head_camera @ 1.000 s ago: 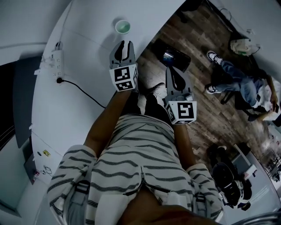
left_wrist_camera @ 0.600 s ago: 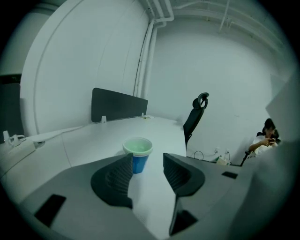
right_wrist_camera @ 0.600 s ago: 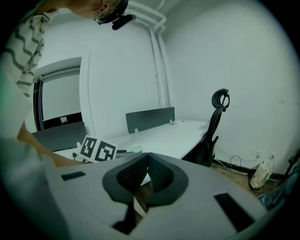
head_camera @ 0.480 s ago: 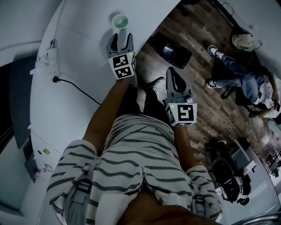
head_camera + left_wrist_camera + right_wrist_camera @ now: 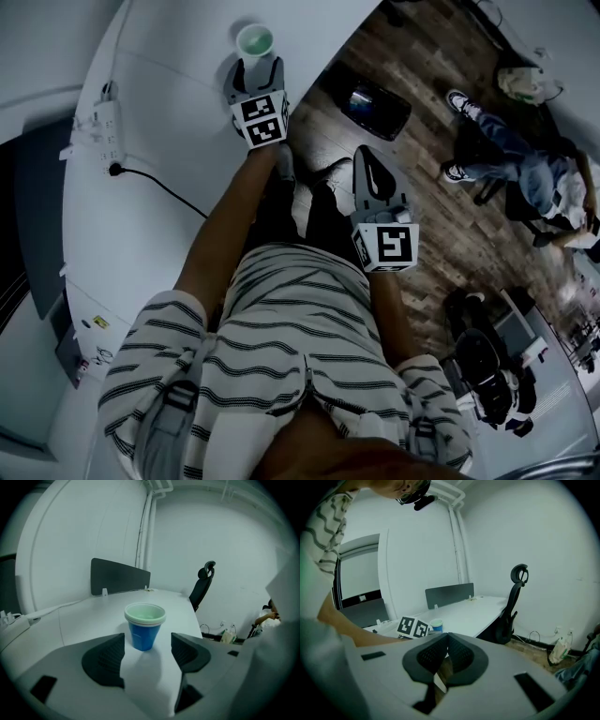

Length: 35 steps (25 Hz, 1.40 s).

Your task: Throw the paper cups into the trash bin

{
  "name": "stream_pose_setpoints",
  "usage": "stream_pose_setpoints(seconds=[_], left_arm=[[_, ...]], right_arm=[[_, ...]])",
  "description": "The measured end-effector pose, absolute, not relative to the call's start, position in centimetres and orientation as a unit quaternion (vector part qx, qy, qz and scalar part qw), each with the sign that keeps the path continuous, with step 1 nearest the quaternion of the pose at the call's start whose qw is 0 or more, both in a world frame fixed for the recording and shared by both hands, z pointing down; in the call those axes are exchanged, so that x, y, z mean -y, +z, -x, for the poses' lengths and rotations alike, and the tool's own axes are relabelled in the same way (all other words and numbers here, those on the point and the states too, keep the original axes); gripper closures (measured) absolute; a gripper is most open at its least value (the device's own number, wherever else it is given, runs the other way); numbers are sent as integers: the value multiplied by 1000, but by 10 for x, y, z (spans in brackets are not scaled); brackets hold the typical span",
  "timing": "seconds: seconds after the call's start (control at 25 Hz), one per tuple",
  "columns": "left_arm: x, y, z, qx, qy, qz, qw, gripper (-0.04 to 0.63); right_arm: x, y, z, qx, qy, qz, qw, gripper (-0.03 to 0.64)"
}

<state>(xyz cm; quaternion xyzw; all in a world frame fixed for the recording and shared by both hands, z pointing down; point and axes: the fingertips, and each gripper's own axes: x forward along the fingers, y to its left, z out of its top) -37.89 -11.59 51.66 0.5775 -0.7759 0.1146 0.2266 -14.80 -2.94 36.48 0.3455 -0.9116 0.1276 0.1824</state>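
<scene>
Blue-walled and pale at the rim, the paper cup [image 5: 254, 41] is standing upright on the white desk [image 5: 150, 216], near the edge that borders the wooden floor. Black-and-white square markers are showing on both grippers' cubes, the only printing that can be made out. The left gripper [image 5: 253, 73] is reaching out over the desk on an outstretched bare arm, tilted somewhat downward; its jaws have just been opening and are now standing wide apart, with the cup just ahead of the gap and touching neither pad. The right gripper [image 5: 372, 176] is hanging over the floor beside the desk's edge, its jaws closed together. The left gripper view is showing the cup [image 5: 144, 627] as a nested stack, plus a dark divider panel [image 5: 119, 576] and an office chair [image 5: 202, 585]. Only the head view is taking in a dark bin [image 5: 380, 105] on the floor and a power strip [image 5: 101, 127].
</scene>
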Motion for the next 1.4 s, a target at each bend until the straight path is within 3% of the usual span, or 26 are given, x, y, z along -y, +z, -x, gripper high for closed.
stream_pose_setpoints(seconds=[0.56,0.8,1.4], left_arm=[[142,532,395,776,124,-573,232,291],[141,535,400,781,122,-570,225,322],[135,490,388,771,110,-594,202,344]], right_arm=[[28,376,142,903,137,-358,192,601],[28,378,140,901,135,-363,196,601],[28,368,130,898,127,-380,181,601]])
